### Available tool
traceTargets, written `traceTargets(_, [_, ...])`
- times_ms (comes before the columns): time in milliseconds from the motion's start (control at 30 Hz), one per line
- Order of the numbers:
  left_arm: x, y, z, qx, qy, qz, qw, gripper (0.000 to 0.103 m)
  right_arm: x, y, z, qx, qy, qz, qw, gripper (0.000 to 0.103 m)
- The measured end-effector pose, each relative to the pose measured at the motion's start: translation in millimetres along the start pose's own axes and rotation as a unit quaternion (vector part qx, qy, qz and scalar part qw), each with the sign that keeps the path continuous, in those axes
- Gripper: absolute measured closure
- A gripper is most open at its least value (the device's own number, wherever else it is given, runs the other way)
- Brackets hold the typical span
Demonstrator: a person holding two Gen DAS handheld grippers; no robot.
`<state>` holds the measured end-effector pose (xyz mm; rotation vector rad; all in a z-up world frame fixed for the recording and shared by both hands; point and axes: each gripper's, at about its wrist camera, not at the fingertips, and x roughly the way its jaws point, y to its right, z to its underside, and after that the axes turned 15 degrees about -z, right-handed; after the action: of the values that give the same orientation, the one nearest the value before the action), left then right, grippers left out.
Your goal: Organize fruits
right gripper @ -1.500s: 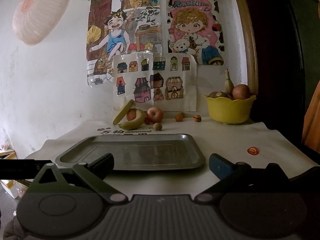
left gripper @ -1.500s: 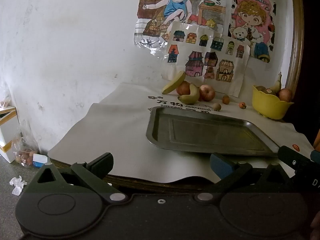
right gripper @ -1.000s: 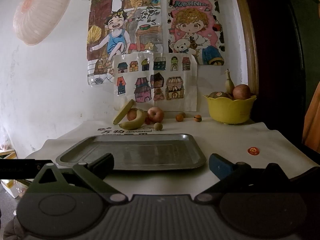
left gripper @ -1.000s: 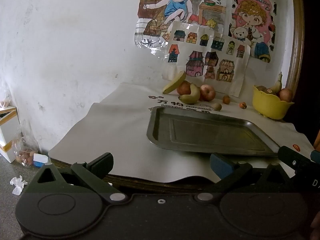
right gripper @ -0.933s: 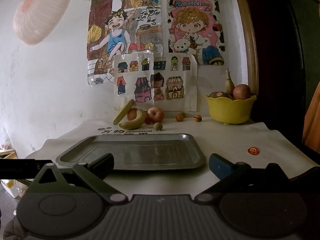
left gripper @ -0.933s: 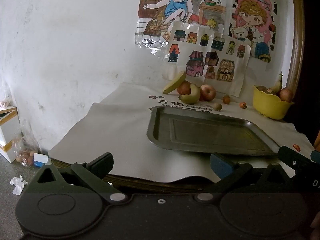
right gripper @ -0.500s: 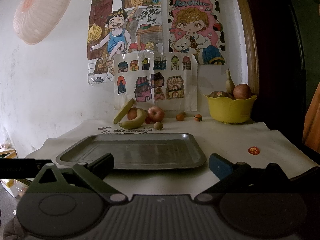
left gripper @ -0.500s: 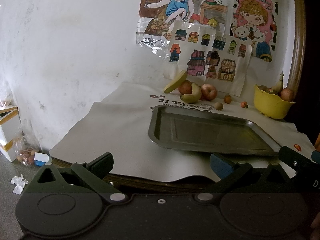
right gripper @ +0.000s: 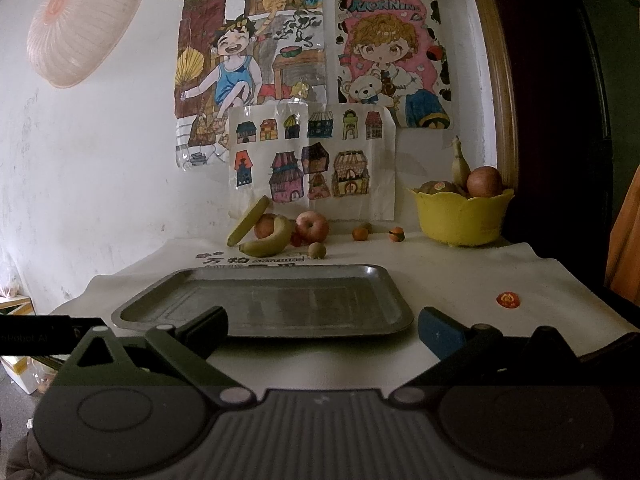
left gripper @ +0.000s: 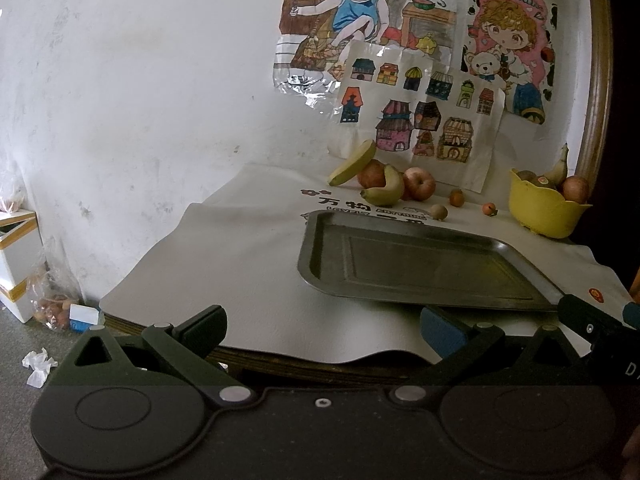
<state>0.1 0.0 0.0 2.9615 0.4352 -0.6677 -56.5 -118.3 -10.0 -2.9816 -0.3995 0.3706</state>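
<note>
An empty metal tray (left gripper: 420, 268) (right gripper: 272, 304) lies on the white-covered table. Behind it by the wall lie two bananas (left gripper: 384, 192) (right gripper: 268, 240), two apples (left gripper: 420, 182) (right gripper: 312, 226) and several small round fruits (left gripper: 439, 212) (right gripper: 360, 234). A yellow bowl (left gripper: 540, 212) (right gripper: 464, 216) at the back right holds an apple, a banana and other fruit. My left gripper (left gripper: 322, 322) is open and empty at the table's near left edge. My right gripper (right gripper: 322, 326) is open and empty before the tray's near rim.
Drawings hang on the white wall (right gripper: 100, 152) behind the fruit. A small red sticker (right gripper: 508, 300) lies on the cloth right of the tray. A dark door frame (right gripper: 560, 100) bounds the right. A white box (left gripper: 16, 264) and litter sit on the floor at left.
Both grippers have drifted very slightly; the view of the table has barely shifted. Nothing was taken hold of or moved.
</note>
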Motion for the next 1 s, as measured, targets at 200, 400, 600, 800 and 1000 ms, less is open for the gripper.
traceTargets(200, [-0.1, -0.1, 0.0, 0.0, 0.0, 0.0, 1.0, 0.001, 0.3, 0.3, 0.6, 0.0, 0.0, 0.0, 1.0, 0.0])
traceTargets(400, [0.0, -0.1, 0.0, 0.0, 0.0, 0.0, 1.0, 0.001, 0.7, -0.8, 0.4, 0.0, 0.0, 0.0, 1.0, 0.0])
traceTargets(600, [0.1, 0.0, 0.0, 0.0, -0.001, 0.0, 1.0, 0.001, 0.1, -0.4, -1.5, 0.0, -0.001, 0.0, 1.0, 0.0])
traceTargets(800, [1.7, -0.9, -1.2, 0.0, -0.005, -0.001, 1.0, 0.001, 0.5, -1.8, -0.8, -0.007, 0.002, 0.006, 1.0, 0.0])
traceTargets(1000, [14.8, -6.2, -5.9, 0.001, -0.01, 0.002, 0.9999, 0.001, 2.8, -2.2, 0.5, -0.007, -0.001, 0.015, 1.0, 0.0])
